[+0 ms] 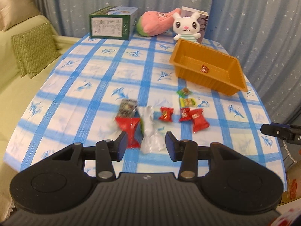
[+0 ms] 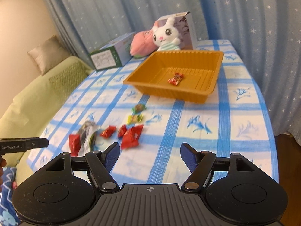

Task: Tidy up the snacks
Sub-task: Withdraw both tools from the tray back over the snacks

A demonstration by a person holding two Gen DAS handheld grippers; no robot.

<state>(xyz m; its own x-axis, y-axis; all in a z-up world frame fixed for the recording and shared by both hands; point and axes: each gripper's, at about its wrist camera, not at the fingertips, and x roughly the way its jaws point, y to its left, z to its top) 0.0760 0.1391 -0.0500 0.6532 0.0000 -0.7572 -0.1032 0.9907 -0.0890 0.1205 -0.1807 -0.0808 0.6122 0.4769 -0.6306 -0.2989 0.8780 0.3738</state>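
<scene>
An orange plastic tray (image 1: 233, 88) (image 2: 143, 88) stands on the blue checked tablecloth and holds one small red candy (image 1: 204, 69) (image 2: 175, 78). Several wrapped snacks lie in front of it: red packets (image 1: 166, 114) (image 2: 131, 136), a larger red packet (image 1: 129, 130), a clear wrapper (image 1: 150, 131), a dark packet (image 1: 126, 107), and green and yellow candies (image 1: 184, 92) (image 2: 138, 107). My left gripper (image 1: 145, 144) is open and empty just above the clear wrapper. My right gripper (image 2: 149, 155) is open and empty over bare cloth, right of the snacks.
A green box (image 1: 111, 23) (image 2: 109, 56), a pink plush (image 1: 156, 23), a white rabbit plush (image 1: 187, 27) (image 2: 165, 35) and a small carton stand at the table's far edge. A green sofa (image 1: 22, 60) with cushions lies left. Blue curtains hang behind.
</scene>
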